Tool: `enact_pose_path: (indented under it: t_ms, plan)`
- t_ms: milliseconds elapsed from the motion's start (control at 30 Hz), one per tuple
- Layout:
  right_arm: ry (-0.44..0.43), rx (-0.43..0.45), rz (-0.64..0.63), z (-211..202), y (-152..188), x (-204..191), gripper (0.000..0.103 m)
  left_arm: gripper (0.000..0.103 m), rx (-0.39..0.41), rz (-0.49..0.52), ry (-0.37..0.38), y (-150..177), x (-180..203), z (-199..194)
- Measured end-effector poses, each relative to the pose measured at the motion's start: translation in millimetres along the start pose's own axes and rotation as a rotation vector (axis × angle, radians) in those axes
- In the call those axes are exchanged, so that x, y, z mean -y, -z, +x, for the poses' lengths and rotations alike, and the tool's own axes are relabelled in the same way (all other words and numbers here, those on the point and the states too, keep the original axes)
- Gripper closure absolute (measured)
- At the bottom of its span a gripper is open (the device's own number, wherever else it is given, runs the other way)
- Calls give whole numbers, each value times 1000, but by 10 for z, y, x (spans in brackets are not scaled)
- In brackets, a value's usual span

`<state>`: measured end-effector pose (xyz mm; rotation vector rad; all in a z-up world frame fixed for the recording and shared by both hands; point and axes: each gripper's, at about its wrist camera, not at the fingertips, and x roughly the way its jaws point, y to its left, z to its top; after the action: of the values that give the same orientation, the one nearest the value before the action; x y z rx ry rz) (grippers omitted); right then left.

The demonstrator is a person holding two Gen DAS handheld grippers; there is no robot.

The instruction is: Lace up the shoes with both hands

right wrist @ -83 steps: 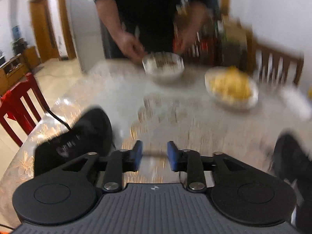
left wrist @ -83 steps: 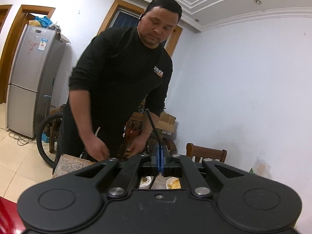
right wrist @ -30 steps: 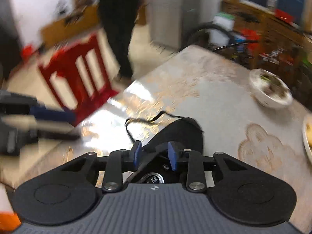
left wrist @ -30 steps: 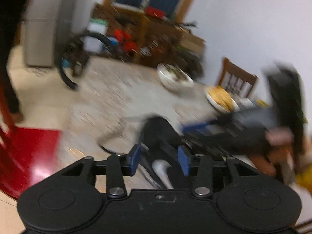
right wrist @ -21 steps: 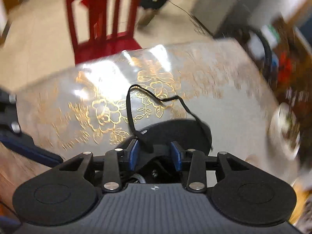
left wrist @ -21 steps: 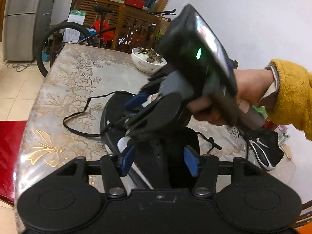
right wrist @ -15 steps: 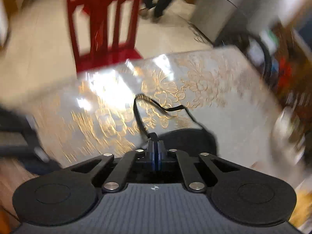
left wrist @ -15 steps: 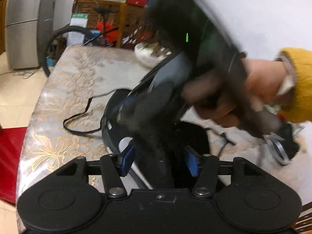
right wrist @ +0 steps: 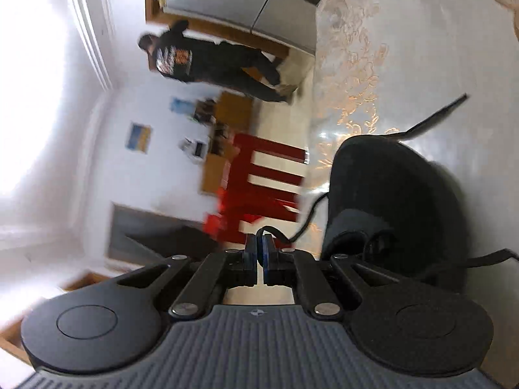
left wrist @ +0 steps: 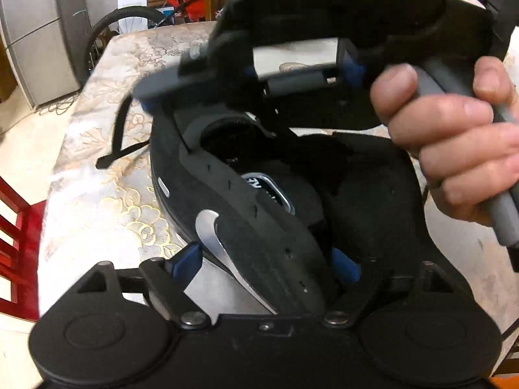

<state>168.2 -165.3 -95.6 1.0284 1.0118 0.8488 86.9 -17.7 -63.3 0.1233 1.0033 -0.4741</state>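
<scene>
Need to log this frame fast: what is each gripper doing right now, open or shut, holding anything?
Left gripper: open, straddling the black shoe, gripping nothing.
Right gripper: shut on the black shoelace.

The black shoe (left wrist: 259,214) fills the gap between the spread fingers of the left gripper (left wrist: 264,264) — no passage there. Directly above the shoe's toe, the right gripper (left wrist: 201,74) and the hand (left wrist: 454,129) holding it block access. Bare table (left wrist: 97,201) lies toward its left edge, crossed only by the loose lace (left wrist: 118,133); a red chair (left wrist: 16,246) stands beyond that edge.
</scene>
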Motion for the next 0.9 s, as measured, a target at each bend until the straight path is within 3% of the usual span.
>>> enact_pose_path:
  t_ms: [167,233,300,367,400,500,633,700,767,800,867,900]
  plan:
    - [-144,5,22,-61,18,-114,101,19,-18,9,2,22,28,21]
    - [-143,12,3,-120,-6,-243,98,24,-29,-12,22,40,-6,16]
    - [9,51,-118,-225,-9,-456,86,26,-21,-35,47,83,-60,-50]
    - [156,127,-222,-469,70,-641,47,26,12,-73,77,143,-155,-174]
    - [210,179,-263,-617,127,-700,44,26,27,-95,94,170,-208,-227]
    - [378,303,-295,-1089,380,-627,45,25,37,-144,157,226,-329,-277]
    - [619,236,-219,-1200,737,-182,56,24,5,-138,204,190,-254,-232]
    - [631,174,-202,-1104,900,-39,59,16,-18,-123,211,184,-190,-198]
    - [632,171,-220,-1009,1057,-36,68,14,-23,-60,166,182,-94,-128]
    - [626,167,-225,-981,1118,-45,74,14,-28,-45,161,205,-53,-126]
    - [595,130,-257,-967,1206,-117,97,14,-50,-46,175,251,-13,-110]
    - [592,102,-290,-951,1257,-156,100,17,-66,-52,187,279,-2,-109]
